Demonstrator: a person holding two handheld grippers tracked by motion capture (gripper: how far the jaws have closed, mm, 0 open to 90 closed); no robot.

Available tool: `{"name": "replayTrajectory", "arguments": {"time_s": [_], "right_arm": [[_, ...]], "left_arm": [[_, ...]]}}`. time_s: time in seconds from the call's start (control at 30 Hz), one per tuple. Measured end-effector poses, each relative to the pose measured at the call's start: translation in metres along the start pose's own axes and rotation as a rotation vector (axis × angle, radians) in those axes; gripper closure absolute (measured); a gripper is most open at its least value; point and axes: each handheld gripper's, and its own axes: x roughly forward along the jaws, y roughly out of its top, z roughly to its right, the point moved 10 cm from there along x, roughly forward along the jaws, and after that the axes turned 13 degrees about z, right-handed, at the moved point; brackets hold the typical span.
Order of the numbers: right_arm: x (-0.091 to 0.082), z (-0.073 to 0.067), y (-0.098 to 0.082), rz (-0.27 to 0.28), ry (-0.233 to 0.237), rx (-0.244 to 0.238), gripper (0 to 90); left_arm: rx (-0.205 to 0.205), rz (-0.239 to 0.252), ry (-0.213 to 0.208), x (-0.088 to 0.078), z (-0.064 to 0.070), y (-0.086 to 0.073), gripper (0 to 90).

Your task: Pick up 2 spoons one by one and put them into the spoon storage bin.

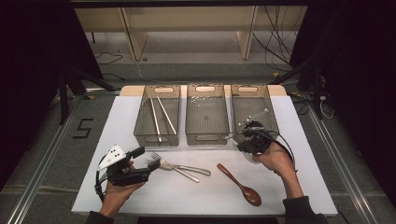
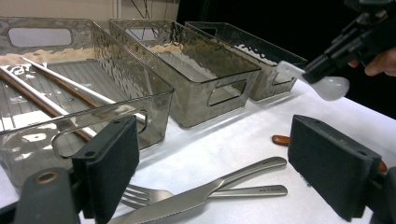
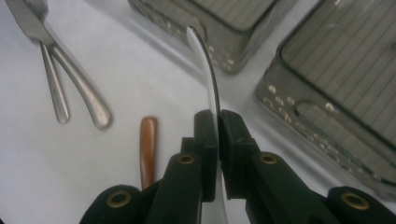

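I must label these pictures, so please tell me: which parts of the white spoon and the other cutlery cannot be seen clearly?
- White spoon: in the right gripper view its bowl is hidden behind the right claw shut on it.
- Wooden spoon: in the left gripper view the left claw's pad covers most of it.
- Fork and knife: bottom edge cuts them off there.
- Chopsticks: in the high view, too small for detail.

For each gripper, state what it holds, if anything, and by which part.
The right gripper clamps a white spoon by its handle, near the bowl. The left gripper is open around the fork and knife, holding nothing.
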Motion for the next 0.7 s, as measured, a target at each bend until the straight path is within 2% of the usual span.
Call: {"name": "replayTrajectory", "arguments": {"time_s": [0.2, 0.7], "right_arm": [[0.001, -0.003, 0.026, 0.051, 0.007, -0.004, 86.4], [0.016, -0.003, 0.080, 0.130, -0.002, 0.012, 86.3]], "left_arm": [[-0.002, 0.003, 0.000, 0.000, 0.000, 0.000, 16.2], [-0.003, 0.004, -0.001, 0.000, 0.000, 0.000, 16.2]]}}
